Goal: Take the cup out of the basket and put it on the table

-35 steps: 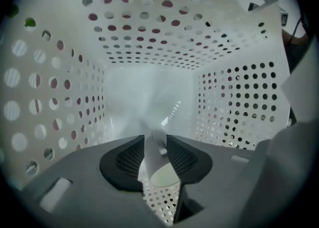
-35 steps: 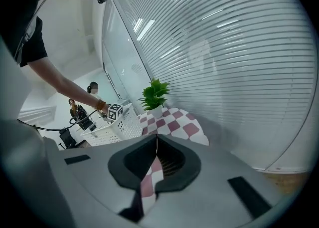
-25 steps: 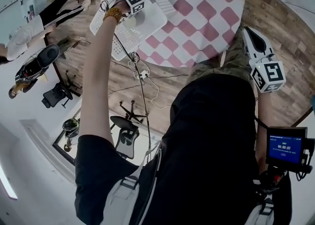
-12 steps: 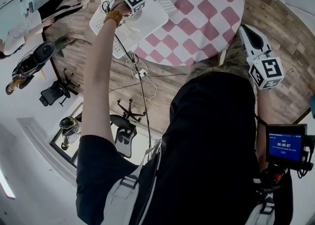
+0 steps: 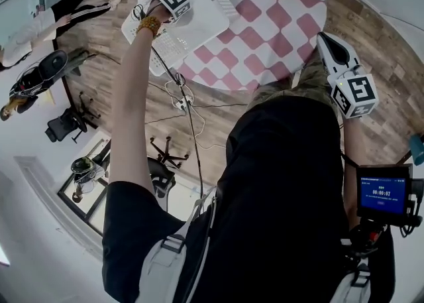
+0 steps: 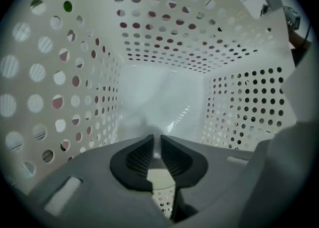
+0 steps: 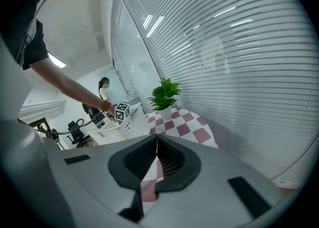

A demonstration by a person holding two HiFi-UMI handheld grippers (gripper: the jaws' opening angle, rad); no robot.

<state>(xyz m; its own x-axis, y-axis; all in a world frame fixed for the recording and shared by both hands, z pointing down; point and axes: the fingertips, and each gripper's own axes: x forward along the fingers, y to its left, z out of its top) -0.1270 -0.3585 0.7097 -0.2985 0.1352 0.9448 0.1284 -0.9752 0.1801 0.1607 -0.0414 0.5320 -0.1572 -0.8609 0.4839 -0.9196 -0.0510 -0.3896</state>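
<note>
A white perforated basket (image 5: 169,46) stands at the left edge of the round red-and-white checked table (image 5: 265,10). My left gripper (image 6: 156,144) reaches down inside the basket (image 6: 164,37). Its jaws are closing, and the pads pinch the thin white wall of a pale cup (image 6: 159,102) near the basket's floor. In the head view only its marker cube (image 5: 174,0) shows above the basket; the cup is hidden there. My right gripper (image 5: 328,40) hangs off the table's near right edge, shut with nothing in it (image 7: 157,139).
A potted green plant (image 7: 163,95) stands at the table's far side by the glass wall. Cables (image 5: 189,103) run over the wooden floor left of the table. Office chairs (image 5: 66,122) and seated people are farther left. A small screen (image 5: 384,195) hangs at my right hip.
The left gripper has sunk a little deeper into the basket, covering the cup that showed beside it a second ago. The right gripper has drifted slightly up and left.
</note>
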